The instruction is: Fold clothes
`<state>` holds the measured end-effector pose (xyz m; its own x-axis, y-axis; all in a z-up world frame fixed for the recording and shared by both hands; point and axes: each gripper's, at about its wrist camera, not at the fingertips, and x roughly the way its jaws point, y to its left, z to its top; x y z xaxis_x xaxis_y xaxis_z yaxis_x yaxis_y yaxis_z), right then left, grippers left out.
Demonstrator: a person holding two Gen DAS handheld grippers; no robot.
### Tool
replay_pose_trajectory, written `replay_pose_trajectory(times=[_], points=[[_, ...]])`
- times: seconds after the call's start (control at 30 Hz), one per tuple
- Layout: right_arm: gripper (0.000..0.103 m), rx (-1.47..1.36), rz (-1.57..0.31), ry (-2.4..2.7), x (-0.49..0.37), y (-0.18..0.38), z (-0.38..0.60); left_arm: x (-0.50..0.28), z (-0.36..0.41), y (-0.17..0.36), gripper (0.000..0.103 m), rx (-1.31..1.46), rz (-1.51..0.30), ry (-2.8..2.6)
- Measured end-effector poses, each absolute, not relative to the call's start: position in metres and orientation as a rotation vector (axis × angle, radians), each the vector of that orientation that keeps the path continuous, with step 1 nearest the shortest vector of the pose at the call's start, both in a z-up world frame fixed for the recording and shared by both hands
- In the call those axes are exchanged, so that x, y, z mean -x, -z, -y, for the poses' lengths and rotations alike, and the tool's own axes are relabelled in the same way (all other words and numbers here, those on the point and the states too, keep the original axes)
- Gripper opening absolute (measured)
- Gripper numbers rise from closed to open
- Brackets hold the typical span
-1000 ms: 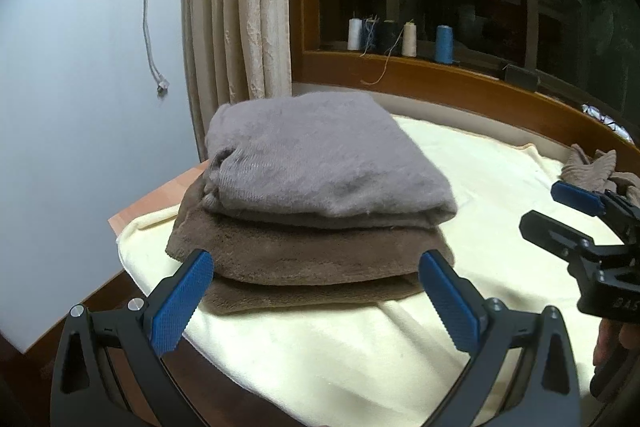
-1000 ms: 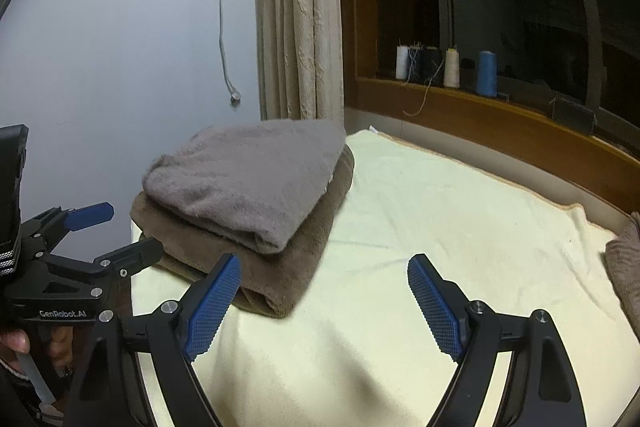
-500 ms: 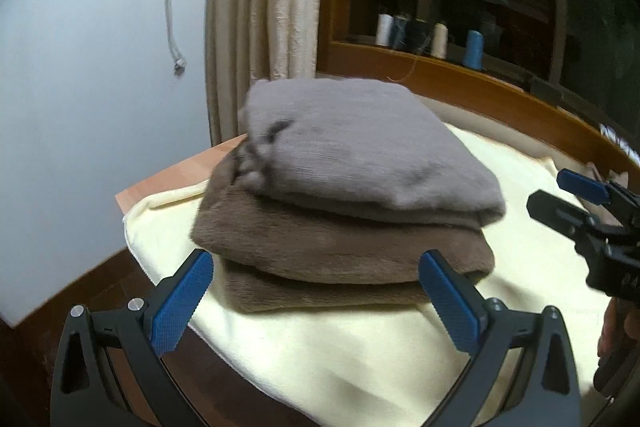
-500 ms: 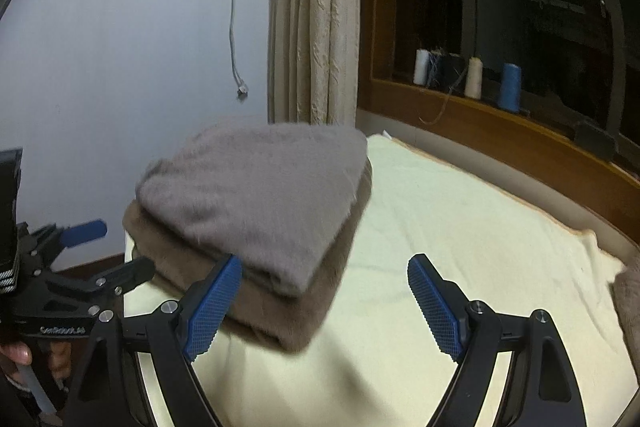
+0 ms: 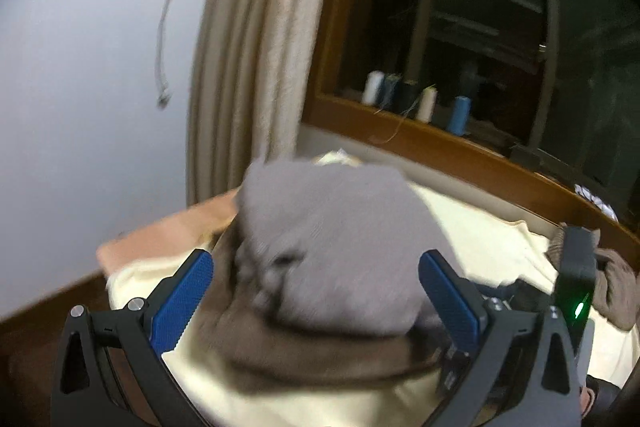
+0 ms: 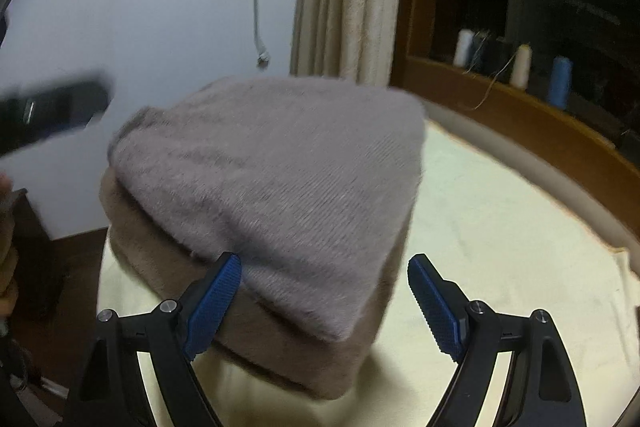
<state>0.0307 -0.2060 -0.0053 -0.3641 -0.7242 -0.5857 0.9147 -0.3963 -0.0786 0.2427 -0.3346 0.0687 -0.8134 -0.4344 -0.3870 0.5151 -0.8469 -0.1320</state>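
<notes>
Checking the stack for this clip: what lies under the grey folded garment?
Under the grey garment lies a folded brown garment, on a cream blanket. Anything beneath the blanket here is covered.

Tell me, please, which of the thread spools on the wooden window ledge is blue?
The blue thread spool at the right end of the row; the white spool and cream spool are pale, with dark ones between them.
</notes>
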Motion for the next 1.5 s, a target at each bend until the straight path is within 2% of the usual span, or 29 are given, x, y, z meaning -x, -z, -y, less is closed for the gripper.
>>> replay_pose_trajectory(times=[0.13,0.27,0.33,0.5,0.7,0.73,0.83,0.93,1.07,1.3,1.5], points=[[0.089,-0.582,-0.501,1.912,-0.032,0.011,0.209,-0.216,0.346,-0.054,0.103,-0.573,-0.245,2.492],[0.089,-0.563,-0.508,1.928,-0.031,0.004,0.201,-0.202,0.37,-0.025,0.103,-0.702,-0.34,2.468],[0.089,-0.545,-0.435,1.951,-0.029,-0.003,0.19,-0.206,0.379,-0.019,0.103,-0.695,-0.422,2.497],[0.089,-0.502,-0.232,2.056,-0.009,-0.027,0.175,-0.207,0.381,-0.018,0.103,-0.684,-0.411,2.514],[0.09,-0.59,-0.391,2.022,0.003,-0.007,0.21,-0.205,0.389,-0.007,0.103,-0.672,-0.452,2.515],[0.093,-0.589,-0.405,2.021,0.002,-0.006,0.214,-0.204,0.391,-0.006,0.103,-0.67,-0.454,2.516],[0.101,-0.584,-0.418,2.037,0.003,-0.003,0.219,-0.198,0.392,-0.006,0.103,-0.678,-0.437,2.513],[0.101,-0.661,-0.345,2.003,0.016,-0.001,0.217,-0.197,0.391,-0.008,0.103,-0.691,-0.429,2.503],[0.102,-0.635,-0.339,2.011,0.017,-0.014,0.207,-0.2,0.385,-0.014,0.103,-0.712,-0.428,2.481],[0.102,-0.572,-0.257,2.052,0.003,-0.04,0.154,-0.21,0.349,-0.048,0.103,-0.65,-0.283,2.434],[0.102,-0.623,-0.208,2.094,0.001,-0.034,0.111,-0.21,0.325,-0.058,0.103,-0.655,-0.343,2.489]])
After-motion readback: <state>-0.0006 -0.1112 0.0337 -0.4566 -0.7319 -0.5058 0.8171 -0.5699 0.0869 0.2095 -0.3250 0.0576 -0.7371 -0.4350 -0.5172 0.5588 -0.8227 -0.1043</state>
